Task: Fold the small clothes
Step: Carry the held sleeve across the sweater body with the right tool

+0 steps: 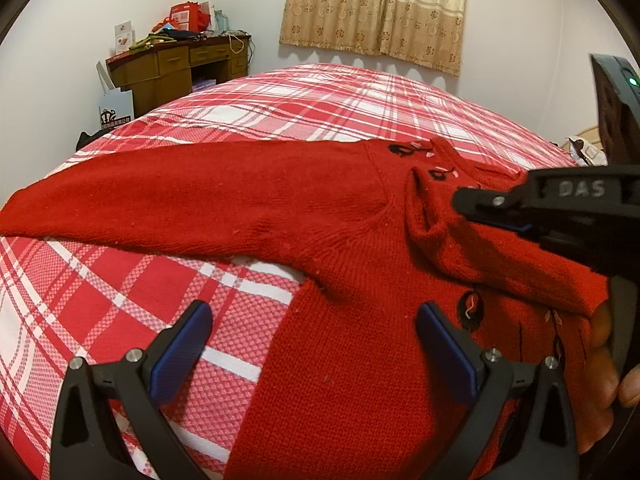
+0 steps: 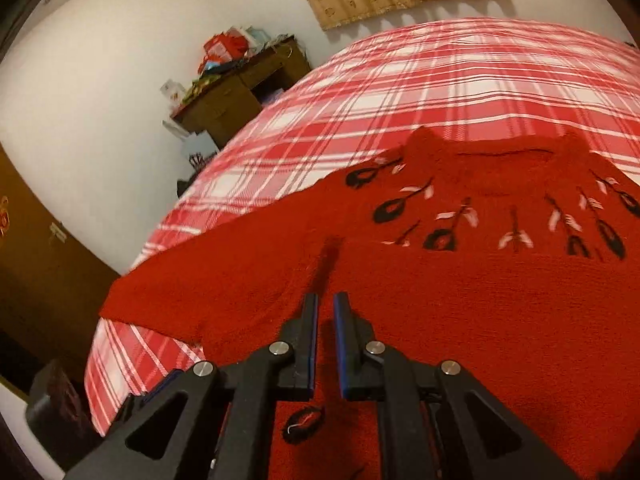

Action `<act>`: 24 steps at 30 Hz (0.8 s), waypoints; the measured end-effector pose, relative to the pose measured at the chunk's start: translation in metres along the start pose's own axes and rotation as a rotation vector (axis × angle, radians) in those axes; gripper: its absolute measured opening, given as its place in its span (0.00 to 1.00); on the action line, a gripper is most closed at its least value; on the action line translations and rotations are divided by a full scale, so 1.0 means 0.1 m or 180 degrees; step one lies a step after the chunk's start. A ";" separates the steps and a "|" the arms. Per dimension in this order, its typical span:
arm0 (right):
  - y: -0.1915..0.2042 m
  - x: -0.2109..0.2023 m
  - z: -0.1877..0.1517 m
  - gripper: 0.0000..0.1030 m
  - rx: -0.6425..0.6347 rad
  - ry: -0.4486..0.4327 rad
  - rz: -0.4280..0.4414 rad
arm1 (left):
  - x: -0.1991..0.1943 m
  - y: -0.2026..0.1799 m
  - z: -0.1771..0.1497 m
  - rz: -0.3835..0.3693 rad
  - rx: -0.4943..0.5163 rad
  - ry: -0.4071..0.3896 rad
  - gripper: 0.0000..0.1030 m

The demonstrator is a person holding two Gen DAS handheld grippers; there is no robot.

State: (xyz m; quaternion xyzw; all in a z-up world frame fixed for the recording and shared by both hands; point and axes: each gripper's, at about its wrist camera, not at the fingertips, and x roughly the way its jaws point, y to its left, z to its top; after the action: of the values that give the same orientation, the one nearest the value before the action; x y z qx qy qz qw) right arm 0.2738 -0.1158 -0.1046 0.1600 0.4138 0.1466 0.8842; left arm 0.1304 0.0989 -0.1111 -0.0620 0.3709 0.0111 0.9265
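Note:
A red knit sweater (image 1: 340, 240) with black and white embroidery lies on the plaid bed, one sleeve stretched out to the left. My left gripper (image 1: 314, 344) is open and empty, hovering over the sweater's lower left edge. My right gripper (image 1: 466, 204) comes in from the right in the left wrist view, shut on the sweater's other sleeve (image 1: 500, 256), which is folded across the chest. In the right wrist view the right gripper (image 2: 326, 300) has its jaws nearly closed over the red knit (image 2: 440, 300); the pinched cloth itself is hard to make out there.
The bed has a red and white plaid sheet (image 1: 320, 100). A cluttered wooden desk (image 1: 180, 64) stands at the far left wall, with a bag (image 1: 116, 110) beside it. A beige curtain (image 1: 376, 8) hangs on the back wall. A brown door (image 2: 36, 248) is at the left.

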 end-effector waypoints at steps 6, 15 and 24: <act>0.03 0.05 -0.01 0.43 -0.0029 0.0000 0.0020 | 0.00 0.00 0.00 -0.0005 -0.0004 -0.0008 1.00; 0.23 0.26 0.03 0.17 -0.0470 0.0174 -0.0182 | -0.01 0.00 0.00 -0.0004 -0.0005 -0.0008 1.00; 0.33 0.19 0.09 0.04 -0.0380 0.0099 0.0088 | -0.01 -0.01 0.01 -0.0008 -0.0008 -0.0026 1.00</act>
State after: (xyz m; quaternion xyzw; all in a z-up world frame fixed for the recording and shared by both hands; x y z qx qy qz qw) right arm 0.2888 -0.0795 -0.0986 0.1103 0.4158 0.1856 0.8835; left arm 0.1303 0.0982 -0.1100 -0.0636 0.3670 0.0107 0.9280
